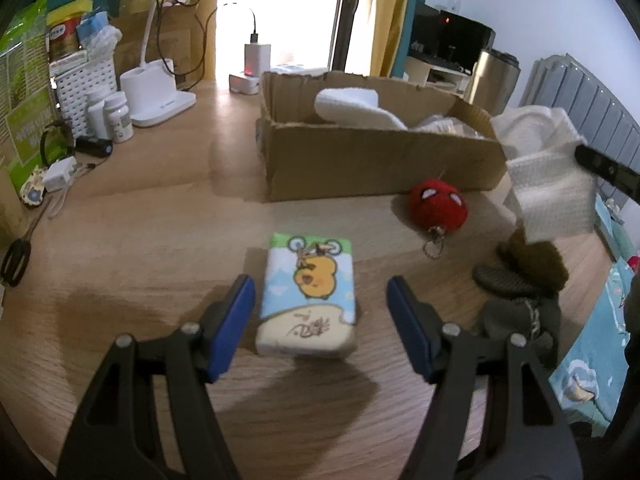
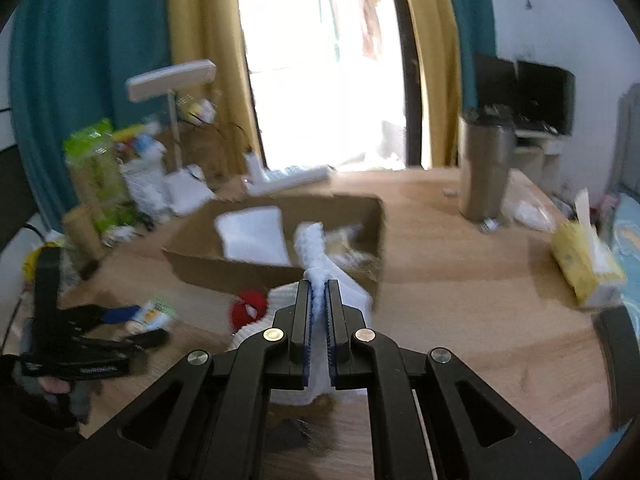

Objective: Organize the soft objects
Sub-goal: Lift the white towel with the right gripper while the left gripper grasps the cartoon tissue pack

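Note:
My left gripper (image 1: 320, 300) is open, its blue-padded jaws on either side of a cartoon-printed tissue pack (image 1: 308, 296) lying on the wooden table. My right gripper (image 2: 319, 292) is shut on a white cloth (image 2: 316, 276) and holds it in the air in front of the open cardboard box (image 2: 240, 276); the cloth (image 1: 548, 168) also shows at the right of the left wrist view. The box (image 1: 360, 168) holds white soft items. A red spider-face plush (image 1: 438, 204) with a keyring and dark brown and grey knitted items (image 1: 528, 272) lie on the table.
Bottles (image 1: 116, 116), a white basket (image 1: 86, 80), a lamp base (image 1: 156, 96), chargers and scissors (image 1: 16, 256) crowd the table's left. A metal bin (image 2: 486, 160) and a yellow tissue pack (image 2: 584, 264) are at the right. My left gripper (image 2: 120, 316) shows in the right wrist view.

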{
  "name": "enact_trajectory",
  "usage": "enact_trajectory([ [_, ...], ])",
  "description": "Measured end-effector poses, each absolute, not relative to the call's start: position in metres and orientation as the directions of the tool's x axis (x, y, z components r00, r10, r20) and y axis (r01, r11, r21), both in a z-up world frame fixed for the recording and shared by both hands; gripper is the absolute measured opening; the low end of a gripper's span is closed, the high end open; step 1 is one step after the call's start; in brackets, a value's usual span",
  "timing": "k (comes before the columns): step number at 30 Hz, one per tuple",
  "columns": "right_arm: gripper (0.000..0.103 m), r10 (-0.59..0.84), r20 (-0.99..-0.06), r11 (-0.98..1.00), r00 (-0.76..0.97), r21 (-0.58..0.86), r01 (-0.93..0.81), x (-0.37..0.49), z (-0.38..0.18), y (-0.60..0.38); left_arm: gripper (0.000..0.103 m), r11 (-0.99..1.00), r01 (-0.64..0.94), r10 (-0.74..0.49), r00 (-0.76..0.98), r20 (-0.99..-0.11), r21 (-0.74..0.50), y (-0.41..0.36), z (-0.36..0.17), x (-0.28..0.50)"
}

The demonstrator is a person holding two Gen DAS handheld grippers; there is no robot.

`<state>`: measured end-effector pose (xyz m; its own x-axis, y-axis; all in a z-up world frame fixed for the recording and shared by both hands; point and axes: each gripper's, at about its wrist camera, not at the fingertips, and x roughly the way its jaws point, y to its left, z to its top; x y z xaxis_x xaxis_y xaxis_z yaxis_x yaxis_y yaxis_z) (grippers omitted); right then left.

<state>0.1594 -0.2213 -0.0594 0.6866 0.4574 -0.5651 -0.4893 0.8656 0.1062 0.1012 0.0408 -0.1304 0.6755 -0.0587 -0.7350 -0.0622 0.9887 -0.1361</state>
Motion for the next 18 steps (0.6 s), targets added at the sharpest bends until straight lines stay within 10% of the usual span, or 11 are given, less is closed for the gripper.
enact_trajectory([
  [8,0.013,0.369,-0.634,0.911,0.679,0.102,-0.399,0.181,-0.090,-0.236,0.054,0.989,-0.038,-0.082,0.674,-0.734,-0.146,0.041,-0.134,0.102],
  [12,0.069,0.361,-0.645,0.919,0.673,0.126,-0.373,0.191,-0.092,-0.243,0.049,0.989,-0.018,-0.098,0.666,-0.739,-0.148,0.038,-0.134,0.104],
  [18,0.067,0.425,-0.622,0.894,0.658,0.175,-0.412,0.191,-0.091,-0.244,0.048,0.987,0.003,-0.121,0.674,-0.729,-0.160,0.034,-0.129,0.104],
])
